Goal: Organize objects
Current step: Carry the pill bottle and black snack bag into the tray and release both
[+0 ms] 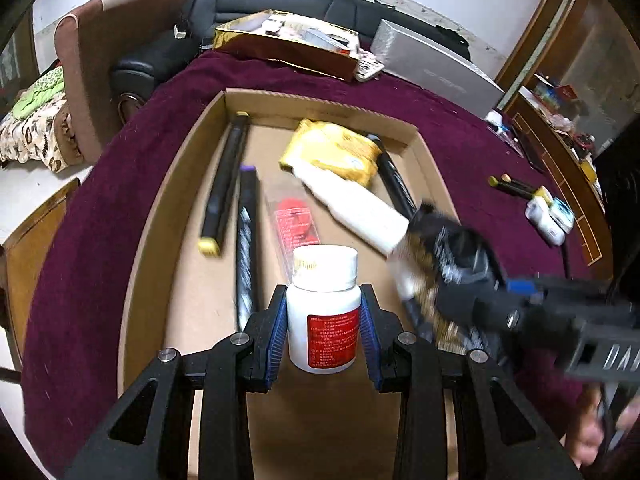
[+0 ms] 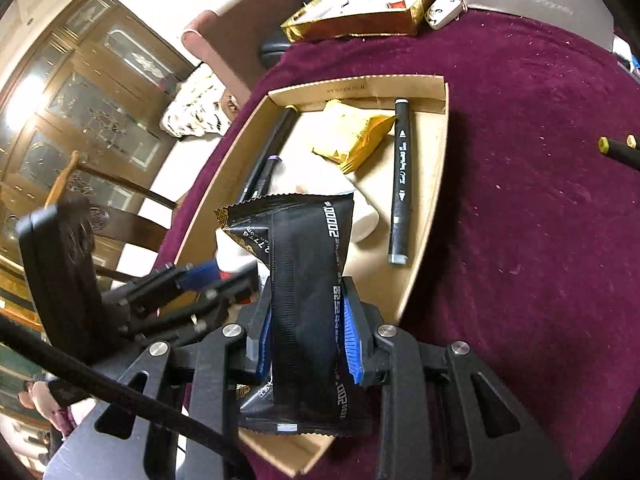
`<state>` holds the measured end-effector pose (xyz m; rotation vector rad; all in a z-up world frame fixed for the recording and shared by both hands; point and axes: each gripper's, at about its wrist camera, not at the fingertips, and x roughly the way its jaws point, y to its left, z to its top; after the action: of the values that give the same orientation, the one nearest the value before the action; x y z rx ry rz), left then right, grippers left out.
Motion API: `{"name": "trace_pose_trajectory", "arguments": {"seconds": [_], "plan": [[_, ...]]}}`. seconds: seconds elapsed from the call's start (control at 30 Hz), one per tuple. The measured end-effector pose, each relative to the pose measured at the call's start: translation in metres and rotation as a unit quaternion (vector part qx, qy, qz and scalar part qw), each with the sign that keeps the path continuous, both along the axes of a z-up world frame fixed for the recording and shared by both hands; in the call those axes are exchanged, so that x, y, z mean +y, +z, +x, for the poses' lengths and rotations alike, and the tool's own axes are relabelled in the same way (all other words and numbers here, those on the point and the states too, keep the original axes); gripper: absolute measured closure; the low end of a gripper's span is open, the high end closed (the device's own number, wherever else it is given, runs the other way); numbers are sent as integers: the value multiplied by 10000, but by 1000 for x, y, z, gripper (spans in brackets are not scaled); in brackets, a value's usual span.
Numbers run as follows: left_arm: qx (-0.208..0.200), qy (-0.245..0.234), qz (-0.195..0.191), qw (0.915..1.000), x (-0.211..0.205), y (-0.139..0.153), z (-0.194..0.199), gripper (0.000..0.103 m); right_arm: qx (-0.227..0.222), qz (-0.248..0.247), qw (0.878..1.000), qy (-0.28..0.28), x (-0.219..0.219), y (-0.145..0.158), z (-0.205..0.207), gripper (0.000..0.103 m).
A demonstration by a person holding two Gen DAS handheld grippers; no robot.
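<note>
The left gripper (image 1: pixel 323 312) clamps a small white plastic bottle (image 1: pixel 323 304) between its blue ribbed pads, upright above the near end of a shallow cardboard tray (image 1: pixel 168 204); the bottle's red label carries fine print too small to read. Beside it, the right gripper (image 2: pixel 308 332) pinches a glossy black foil sachet (image 2: pixel 304 280) with zigzag-cut ends, held lengthwise over the same tray, white digits "2000" running along one seam and gold ornament at a corner.

Inside the tray lie two black marker pens (image 1: pixel 226 180) near the left wall, one yellow-capped, one purple-tipped, a clear packet with red contents (image 1: pixel 294 224), a long white tube (image 1: pixel 352 204), a crinkled yellow wrapper (image 1: pixel 336 152) at the far end, and a third black marker (image 2: pixel 401 180) with white script along the right wall.

The tray sits on a plush maroon cloth (image 1: pixel 460 152). Well apart to the right rest another yellow-tipped marker (image 1: pixel 516 186) and small white items (image 1: pixel 550 216). Farther back stand an open gold-sided box (image 1: pixel 288 46) and a grey box (image 2: pixel 536 0) lettered "red dragonfly".
</note>
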<state>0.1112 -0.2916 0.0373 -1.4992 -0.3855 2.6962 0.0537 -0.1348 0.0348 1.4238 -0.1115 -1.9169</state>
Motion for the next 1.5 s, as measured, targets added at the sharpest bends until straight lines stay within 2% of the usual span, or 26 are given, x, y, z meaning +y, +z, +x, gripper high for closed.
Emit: {"name": "trace_pose_trajectory", "arguments": {"seconds": [0.2,0.4,0.7,0.83,1.17,1.37,1.5], "plan": [[25,50,39,10000,-22,6,-30,74,66,151,9997,-181,-11,-5,-9,76],[-89,100,50,9999,-34,-1,-56,74,72,295,9994,-175,-22,-6,-12,76],[-111,-87,543,9984,-24,-5,-7,74,1,475,9989,-54,-17,-16,3,77],[-148,-158,367,9991,-14,-12,7,74,-148,457,9988,57,-20,-21,7,77],[-57,20,-147,9999,-9,-15,-6,73,221,609,9979,-80,-23,-19,3,76],[-72,179,-72,9998,-16,-16,-13,71,385,650,9970,-171,-24,-17,-3,76],[-83,245,35,9997,-20,-13,-9,67,409,567,9974,-189,-22,-15,-3,69]]}}
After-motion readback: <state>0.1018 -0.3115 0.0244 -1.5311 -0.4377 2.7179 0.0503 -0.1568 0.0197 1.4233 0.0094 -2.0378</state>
